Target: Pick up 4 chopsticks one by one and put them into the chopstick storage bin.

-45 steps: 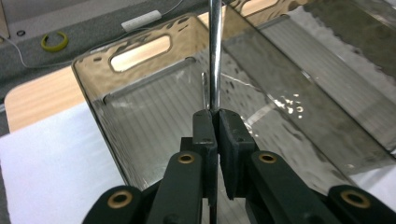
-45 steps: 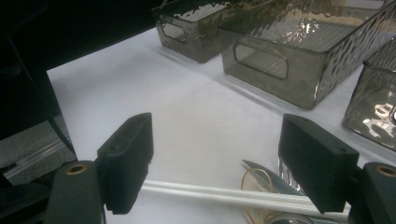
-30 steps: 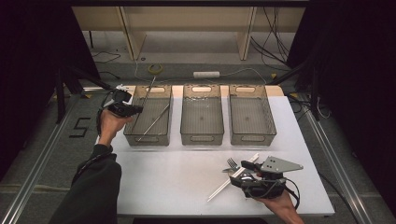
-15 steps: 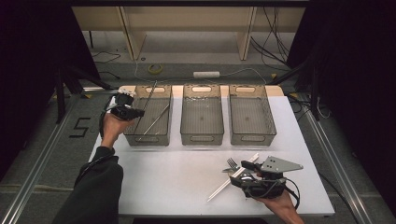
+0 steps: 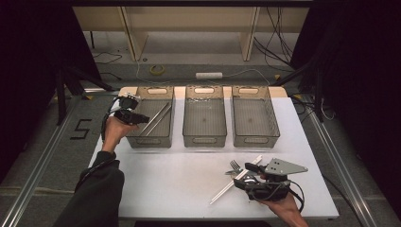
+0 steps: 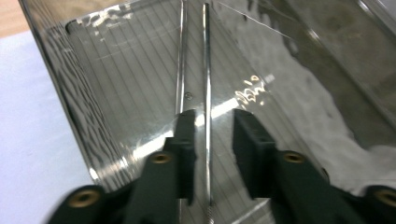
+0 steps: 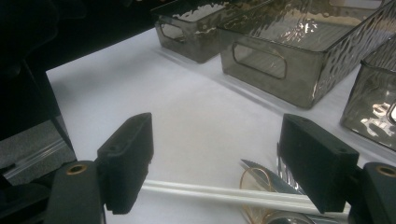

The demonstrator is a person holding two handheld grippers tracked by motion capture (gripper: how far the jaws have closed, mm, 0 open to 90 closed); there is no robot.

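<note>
Releasing a metal chopstick (image 6: 206, 70) into the left bin (image 5: 151, 139): left tongs (image 6: 212, 135) have just been opening, pads narrowly clear, so lift straight out. Right tongs (image 7: 219, 161) stand wide over white chopsticks (image 7: 224, 193) by the fork (image 5: 234, 165) on the surface (image 5: 165, 184); the bin wall crowds the exit.

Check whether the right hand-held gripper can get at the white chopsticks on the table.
Probably yes: the right hand-held gripper is open, with the white chopsticks lying flat just below its jaws and nothing across them.

Grey floor (image 5: 42, 142), dark curtains (image 5: 359, 71), cables (image 5: 274, 47)
</note>
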